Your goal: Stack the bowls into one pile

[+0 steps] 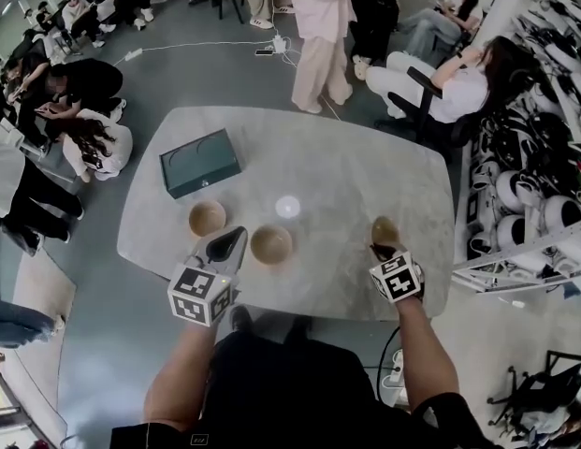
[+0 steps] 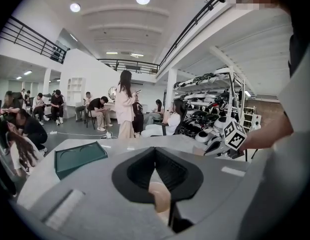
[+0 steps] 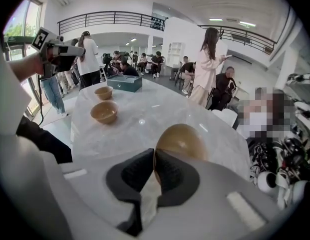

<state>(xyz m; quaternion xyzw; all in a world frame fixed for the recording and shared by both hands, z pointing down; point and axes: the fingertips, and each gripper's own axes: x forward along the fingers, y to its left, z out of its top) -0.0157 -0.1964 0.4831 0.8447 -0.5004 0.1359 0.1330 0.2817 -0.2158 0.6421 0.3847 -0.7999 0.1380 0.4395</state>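
Three tan bowls are in view on the marble table (image 1: pixel 346 166). The left bowl (image 1: pixel 207 218) and the middle bowl (image 1: pixel 271 244) stand upright on it. The third bowl (image 1: pixel 384 229) is tilted above the table's right front, its rim pinched by my right gripper (image 1: pixel 379 247), which is shut on it. In the right gripper view that bowl (image 3: pixel 182 141) shows its rounded outside just past the jaws of the right gripper (image 3: pixel 154 160). My left gripper (image 1: pixel 236 237) hovers between the left and middle bowls, shut with nothing held. Its jaws meet in the left gripper view, where the left gripper (image 2: pixel 155 154) hides most of the table.
A dark green box (image 1: pixel 198 162) lies at the table's back left, and a small white disc (image 1: pixel 288 206) sits mid-table. People sit and stand around the far side. A rack of helmets (image 1: pixel 533 195) lines the right.
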